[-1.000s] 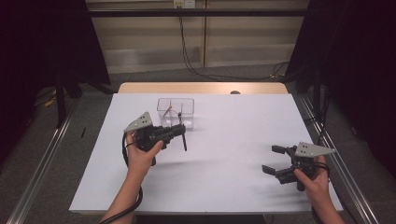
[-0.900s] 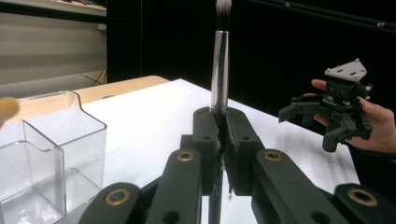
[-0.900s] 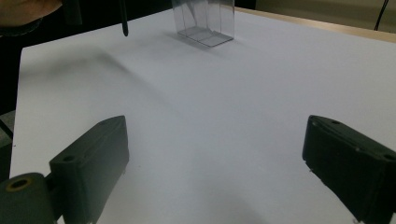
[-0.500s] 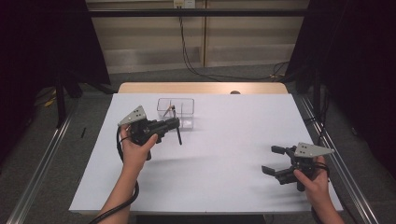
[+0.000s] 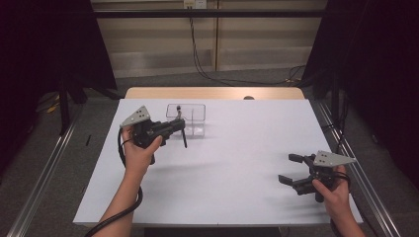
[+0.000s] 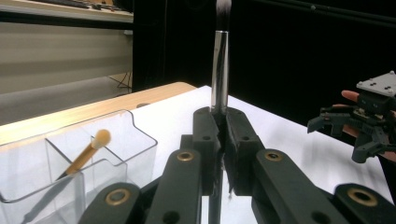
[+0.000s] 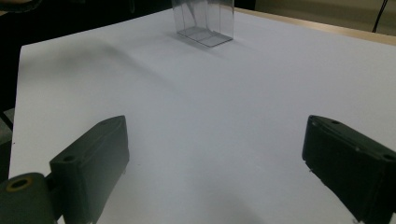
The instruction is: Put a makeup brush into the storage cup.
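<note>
Left tongs clamp a makeup brush upright, at 7 o'clock of the clear organizer, which holds a gold-tipped brush. Likely the insertion step: next, align over a compartment and lower. Right tongs gape empty above the tabletop.

Right tool jaws spread wide above white table; clear box far off.

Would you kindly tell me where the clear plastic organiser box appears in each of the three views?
High view: the clear organiser box stands at the table's far side, left of centre.
Left gripper view: lower left, holding a tan-tipped brush.
Right gripper view: top centre, far across the white table.
Shared landmark: the white table.
</note>
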